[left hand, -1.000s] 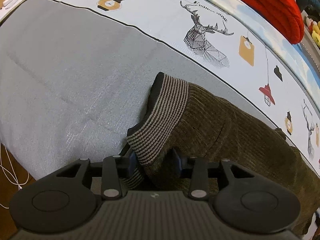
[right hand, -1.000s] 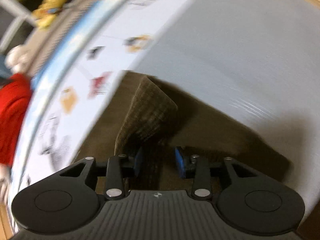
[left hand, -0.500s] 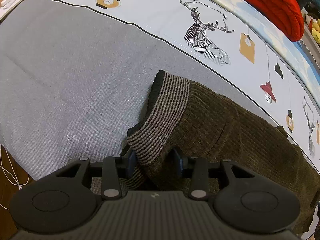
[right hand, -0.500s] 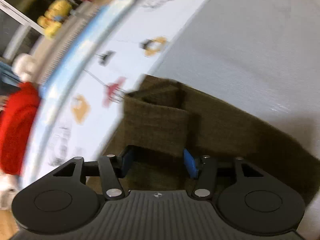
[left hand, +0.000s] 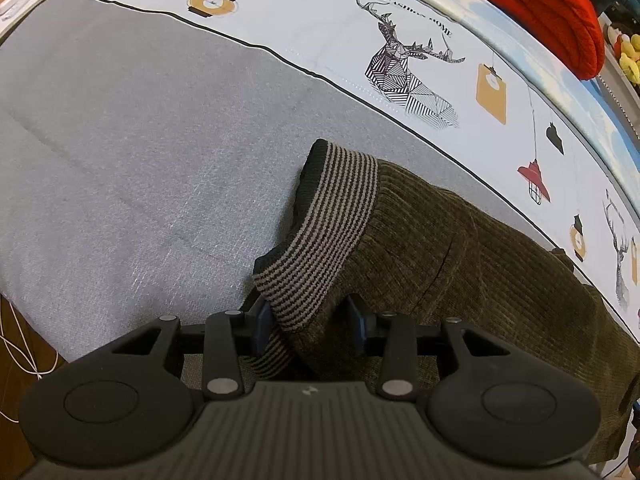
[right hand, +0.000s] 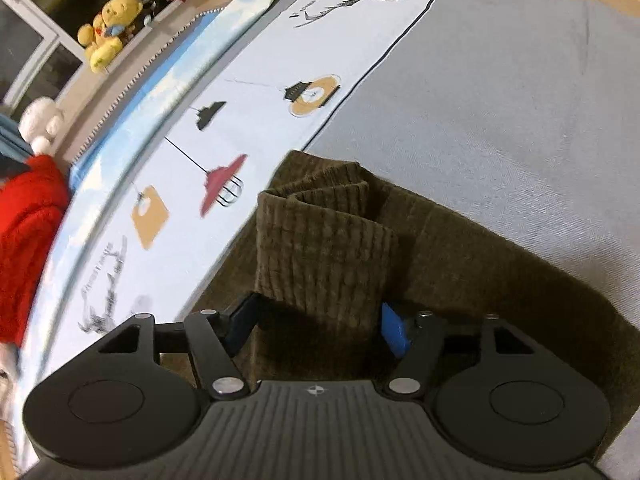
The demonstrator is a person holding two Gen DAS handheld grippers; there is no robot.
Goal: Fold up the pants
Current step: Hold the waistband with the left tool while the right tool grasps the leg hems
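Olive-brown corduroy pants lie on a grey bed cover. Their striped ribbed waistband stands bunched up in the left wrist view. My left gripper is shut on the pants at the waistband. In the right wrist view the pants lie flat with a folded leg end rising between my fingers. My right gripper has its jaws spread wide on either side of this leg end, open.
A white sheet printed with deer and lanterns borders the grey cover; it also shows in the right wrist view. A red garment lies beyond it. Plush toys sit on a ledge. White cables hang off the bed edge.
My right gripper's jaws have spread apart and let go of the leg end, and its view swung. My left gripper has stayed shut on the waistband, almost still.
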